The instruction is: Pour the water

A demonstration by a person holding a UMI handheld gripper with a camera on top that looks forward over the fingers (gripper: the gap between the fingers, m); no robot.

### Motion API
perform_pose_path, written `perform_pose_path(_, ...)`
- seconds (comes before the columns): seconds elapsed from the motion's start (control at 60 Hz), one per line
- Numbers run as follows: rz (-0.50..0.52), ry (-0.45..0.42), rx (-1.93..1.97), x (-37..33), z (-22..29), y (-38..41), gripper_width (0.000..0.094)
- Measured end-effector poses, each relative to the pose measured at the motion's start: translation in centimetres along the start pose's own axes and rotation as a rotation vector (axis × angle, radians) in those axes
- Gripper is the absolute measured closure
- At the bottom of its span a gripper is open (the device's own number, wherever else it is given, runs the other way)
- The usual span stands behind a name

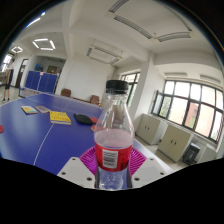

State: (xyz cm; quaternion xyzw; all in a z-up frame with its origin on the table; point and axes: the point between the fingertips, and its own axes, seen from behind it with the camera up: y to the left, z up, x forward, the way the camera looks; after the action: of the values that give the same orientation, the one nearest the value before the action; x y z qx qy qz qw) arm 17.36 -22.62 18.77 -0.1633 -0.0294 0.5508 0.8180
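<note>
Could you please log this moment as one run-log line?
gripper: shut on clear plastic water bottle | bottle: upright, red label, lifted | behind: blue table

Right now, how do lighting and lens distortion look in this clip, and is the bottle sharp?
Gripper view: strong fisheye bending of the ceiling and the row of windows; even indoor light from ceiling panels and daylight, no harsh shadows on the blue table; the clear plastic water bottle with red label and black cap, gripped between the gripper's fingers, is reasonably sharp, with faint highlights.

Bright daylight from windows; strong fisheye edge distortion.
</note>
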Motion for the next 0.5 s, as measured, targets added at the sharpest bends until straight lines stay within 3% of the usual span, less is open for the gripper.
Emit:
perform_pose_path(0.217, -0.223, -0.173, -0.338, -3.5, 18.2, 3.7, 0.0577)
perform_pose_path(0.35, -0.311, -0.303, -0.634, -6.9, 30.6, 13.3, 0.0576)
perform_pose_path(0.433, -0.347, -0.403, -0.859, -8.9, 35.4, 22.1, 0.0576)
perform_pose_path(0.5, -0.317, -0.473, -1.020, -9.9, 38.2, 30.1, 0.0576)
